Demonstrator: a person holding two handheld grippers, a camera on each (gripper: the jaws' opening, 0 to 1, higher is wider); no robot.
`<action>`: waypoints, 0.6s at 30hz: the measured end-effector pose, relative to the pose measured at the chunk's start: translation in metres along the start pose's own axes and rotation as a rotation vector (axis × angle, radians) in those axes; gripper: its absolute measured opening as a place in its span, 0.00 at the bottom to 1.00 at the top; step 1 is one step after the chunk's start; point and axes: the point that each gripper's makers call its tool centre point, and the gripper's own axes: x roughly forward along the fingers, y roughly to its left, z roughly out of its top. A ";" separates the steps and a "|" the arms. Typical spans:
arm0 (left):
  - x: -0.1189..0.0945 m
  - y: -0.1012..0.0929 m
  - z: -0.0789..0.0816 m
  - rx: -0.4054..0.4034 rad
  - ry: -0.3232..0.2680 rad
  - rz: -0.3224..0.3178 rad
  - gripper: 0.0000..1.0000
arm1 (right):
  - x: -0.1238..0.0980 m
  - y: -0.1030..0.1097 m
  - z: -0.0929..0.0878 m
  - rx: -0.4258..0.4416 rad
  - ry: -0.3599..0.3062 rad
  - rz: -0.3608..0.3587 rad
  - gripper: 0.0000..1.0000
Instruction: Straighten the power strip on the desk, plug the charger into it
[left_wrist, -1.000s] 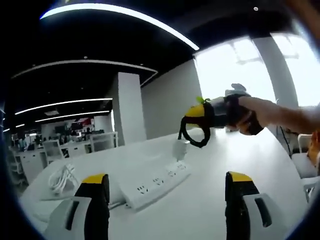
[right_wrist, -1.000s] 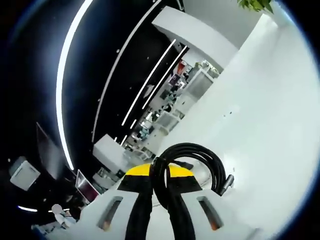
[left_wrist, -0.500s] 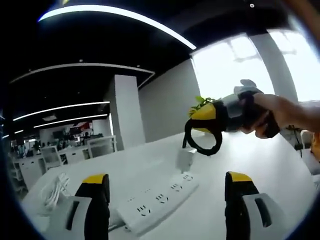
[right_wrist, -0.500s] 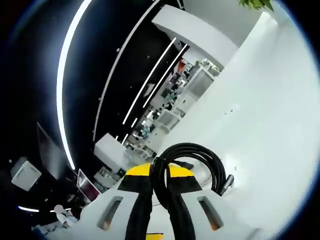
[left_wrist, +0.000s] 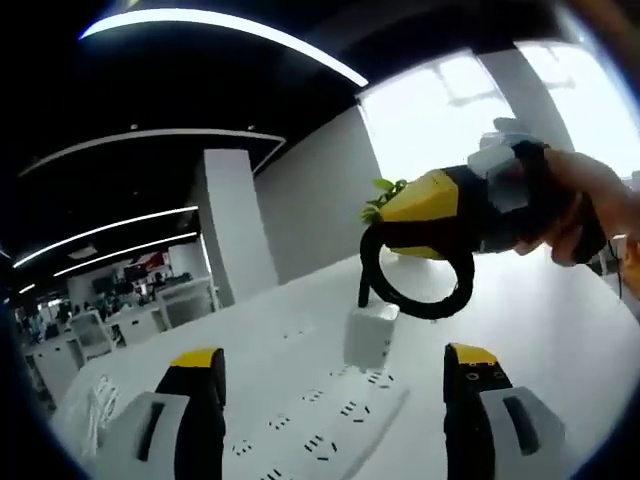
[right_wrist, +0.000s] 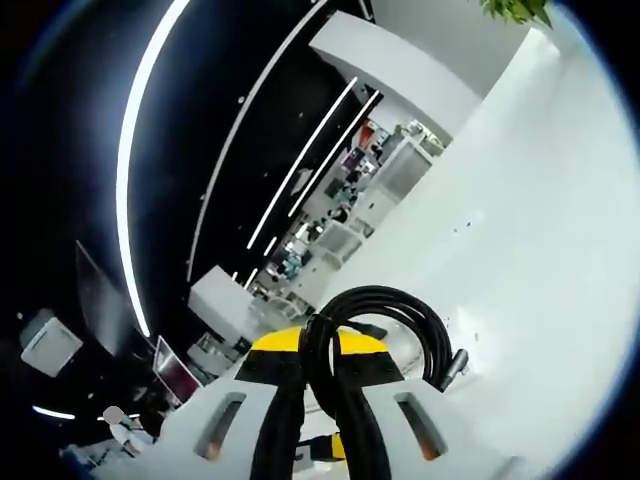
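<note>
As left gripper (left_wrist: 330, 400) advances with jaws apart, white rectangular power strip (left_wrist: 320, 435) and white cube charger (left_wrist: 368, 335) loom larger than before. Right gripper (left_wrist: 385, 222) clamps black looped cable (right_wrist: 385, 320).

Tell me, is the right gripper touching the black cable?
Touching. In the right gripper view the right gripper has its jaws closed on the looped black cable, pinching it between them.

No legible text or labels
</note>
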 end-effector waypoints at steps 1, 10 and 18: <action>0.004 -0.001 -0.001 0.000 0.007 -0.008 0.92 | 0.000 0.001 0.000 -0.002 0.001 0.002 0.08; 0.027 -0.010 0.006 -0.036 -0.034 -0.059 0.89 | -0.002 0.001 0.005 -0.006 -0.007 0.002 0.08; 0.040 -0.028 0.007 0.012 -0.048 -0.127 0.79 | -0.008 0.000 0.003 0.011 -0.014 0.000 0.08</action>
